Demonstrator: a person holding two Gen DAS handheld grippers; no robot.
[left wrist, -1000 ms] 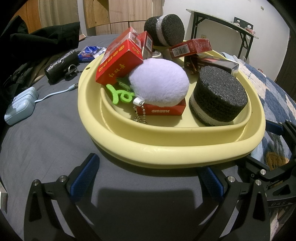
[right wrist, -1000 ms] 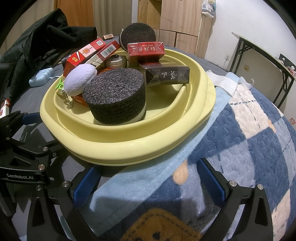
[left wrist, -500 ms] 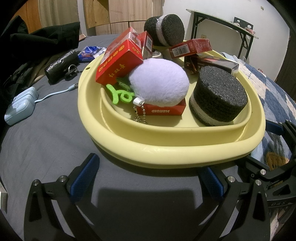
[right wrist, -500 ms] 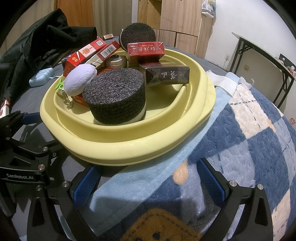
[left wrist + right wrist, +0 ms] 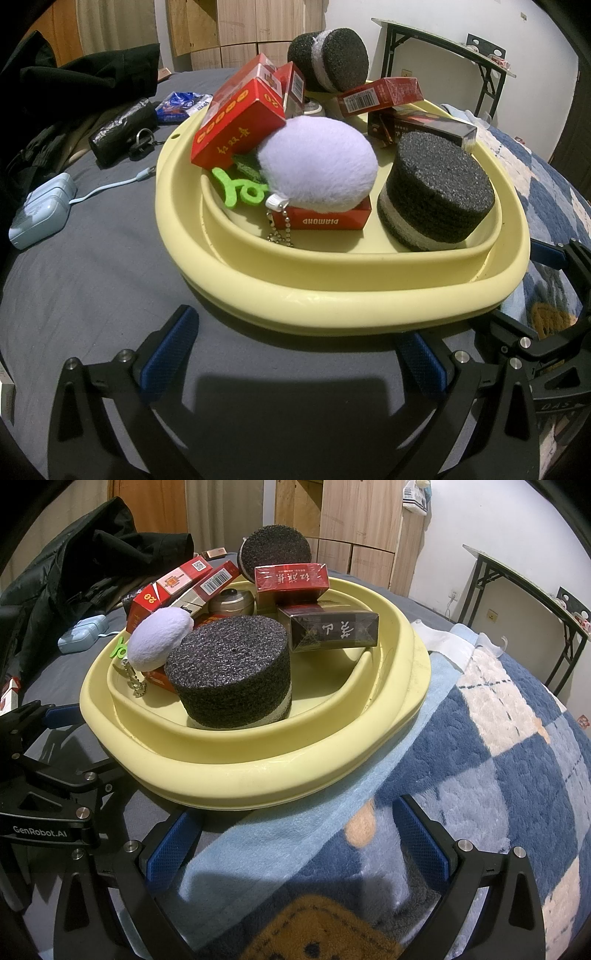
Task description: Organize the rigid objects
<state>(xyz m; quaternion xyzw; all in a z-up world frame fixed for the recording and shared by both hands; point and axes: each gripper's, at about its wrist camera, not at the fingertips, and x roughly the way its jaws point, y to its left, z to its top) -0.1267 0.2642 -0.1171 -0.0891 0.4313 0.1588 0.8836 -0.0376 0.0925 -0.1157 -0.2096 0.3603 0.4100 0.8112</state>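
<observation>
A yellow basin [image 5: 332, 295] on a bed holds 2 black foam cylinders, several cigarette packs and a white plush keychain [image 5: 317, 170]. The nearer foam cylinder [image 5: 232, 672] stands upright at the basin's 6 o'clock edge. The left gripper [image 5: 295, 350] and right gripper [image 5: 295, 834] both gape, released, empty, just short of the rim.
</observation>
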